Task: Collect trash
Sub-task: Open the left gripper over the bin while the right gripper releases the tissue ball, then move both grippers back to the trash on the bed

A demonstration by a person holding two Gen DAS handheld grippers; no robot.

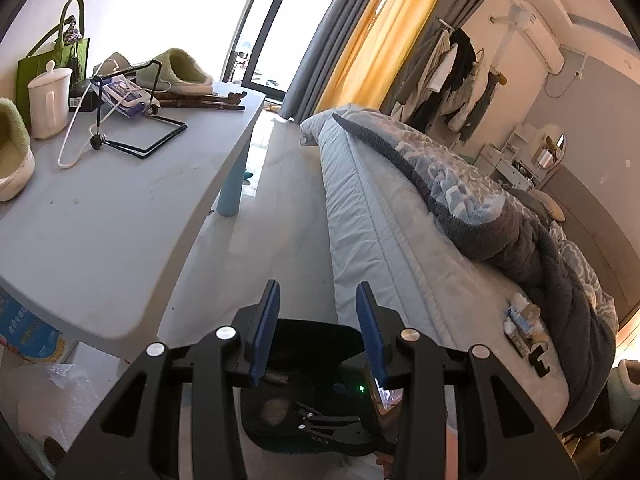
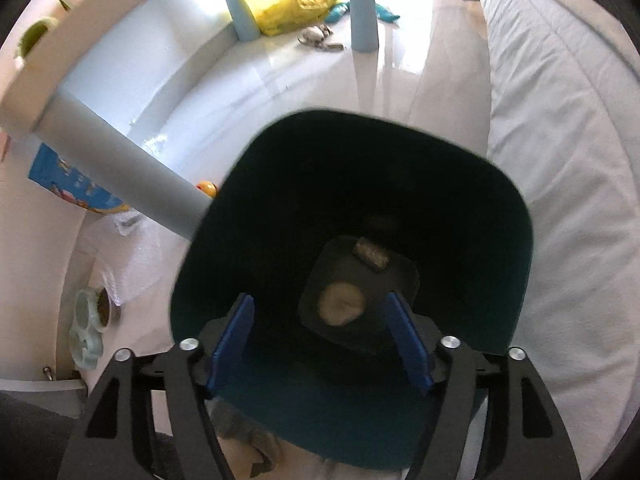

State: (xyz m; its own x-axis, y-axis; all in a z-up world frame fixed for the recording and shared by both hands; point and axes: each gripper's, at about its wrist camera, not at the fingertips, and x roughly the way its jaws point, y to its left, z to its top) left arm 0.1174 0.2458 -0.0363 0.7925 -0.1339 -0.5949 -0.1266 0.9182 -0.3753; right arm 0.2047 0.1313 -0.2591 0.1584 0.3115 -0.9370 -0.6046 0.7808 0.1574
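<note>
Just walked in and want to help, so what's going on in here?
Someone is collecting trash with handheld tongs. The right tongs hang open over a dark bin on the floor between table and bed; two scraps lie at its bottom. The left tongs are open and empty too.

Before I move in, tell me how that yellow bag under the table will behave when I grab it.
The yellow bag looks crumpled and slumped on the floor, so probably floppy and light. Its surface looks glossy, so it may slip between the fingers. It lies between the blue table legs, so expect it to drag or snag there.
</note>
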